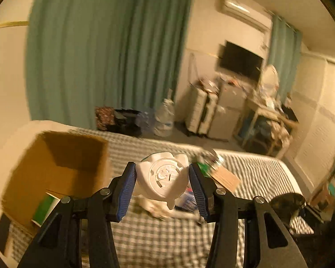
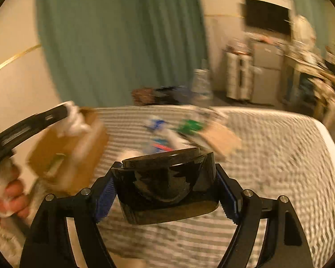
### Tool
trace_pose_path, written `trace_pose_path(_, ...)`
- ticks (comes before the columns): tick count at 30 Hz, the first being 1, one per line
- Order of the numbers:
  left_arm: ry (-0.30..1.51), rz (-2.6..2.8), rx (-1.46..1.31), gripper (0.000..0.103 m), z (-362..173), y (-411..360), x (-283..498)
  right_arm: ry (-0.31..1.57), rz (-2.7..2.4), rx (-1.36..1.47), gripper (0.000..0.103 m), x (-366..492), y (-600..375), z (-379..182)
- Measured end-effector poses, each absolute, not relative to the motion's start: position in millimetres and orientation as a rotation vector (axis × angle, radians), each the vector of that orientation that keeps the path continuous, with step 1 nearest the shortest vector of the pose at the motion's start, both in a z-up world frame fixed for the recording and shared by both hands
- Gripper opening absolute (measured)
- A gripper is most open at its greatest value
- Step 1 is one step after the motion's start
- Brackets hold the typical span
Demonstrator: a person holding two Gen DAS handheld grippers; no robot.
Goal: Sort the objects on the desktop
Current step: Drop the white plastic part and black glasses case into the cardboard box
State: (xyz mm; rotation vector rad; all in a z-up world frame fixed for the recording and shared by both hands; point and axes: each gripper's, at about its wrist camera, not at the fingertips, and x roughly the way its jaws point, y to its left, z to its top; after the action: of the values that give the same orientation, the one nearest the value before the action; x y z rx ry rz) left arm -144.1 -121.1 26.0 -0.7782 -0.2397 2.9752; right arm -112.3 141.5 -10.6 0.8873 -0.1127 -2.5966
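— What's blocking me on the left?

— I see the open cardboard box (image 1: 55, 169) standing on the bed (image 1: 158, 241), its mouth unobstructed from above. Ahead, a blurred heap of small items (image 2: 189, 131) crowds the middle of the bed.

— And to the right?

— From my right gripper's view, bare checked cover (image 2: 279, 156) runs to the bed's edge; I could pass there.

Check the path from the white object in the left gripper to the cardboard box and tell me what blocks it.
Nothing visible blocks it. The left gripper holds the white object in the air, and the cardboard box sits open-topped just to its left on the checked bedcover, with a green-and-white item already inside.
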Motion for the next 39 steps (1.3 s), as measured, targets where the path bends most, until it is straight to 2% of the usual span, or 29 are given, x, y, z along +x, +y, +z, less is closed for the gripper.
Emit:
trace_pose_path(4,-0.176,3.092,-0.746,0.050,41.1,-183.5,-140.5,-0.125,-2.424,0.831,0.079,-117.6,70.2,12.7)
trace_pose_path(8,-0.090,3.216,-0.825,0.050,23.4,-235.4,-138.7,-0.128,-2.284,0.849,0.079,-133.1,-3.9,8.8)
trace_pose_path(15,-0.229,3.235,-0.960,0.050,-26.5,-283.2,-146.5,-0.084,-2.199,0.968,0.079,-180.0,-96.7,-33.8)
trace_pose_path(19,-0.193,3.246,-1.029,0.050,-45.2,-298.1,-158.8,-0.172,-2.184,0.980,0.080,-200.4,-100.8,-40.1)
trace_pose_path(20,-0.192,3.239,-1.025,0.054,-47.7,-297.6,-160.1,-0.178,-2.193,0.976,0.086,-203.4,-101.4,-38.9)
trace_pose_path(21,-0.196,3.233,-1.032,0.062,-48.8,-298.0,-161.8,-0.177,-2.203,0.975,0.090,-203.3,-101.3,-36.7)
trace_pose_path(22,-0.202,3.226,-1.052,0.088,-49.5,-297.5,-163.7,-0.169,-2.222,0.969,0.095,-204.3,-102.2,-33.7)
trace_pose_path(23,-0.212,3.234,-1.066,0.103,-45.4,-298.8,-163.9,-0.155,-2.243,0.958,0.095,-205.5,-99.2,-30.1)
trace_pose_path(31,-0.126,3.237,-0.933,0.103,-19.5,-254.0,-145.1,-0.165,-2.411,0.833,0.095,-186.1,-15.0,-0.3)
trace_pose_path(39,-0.090,3.086,-0.775,0.103,4.6,-142.7,-144.4,-0.080,-2.682,0.827,0.097,-157.7,124.6,1.1)
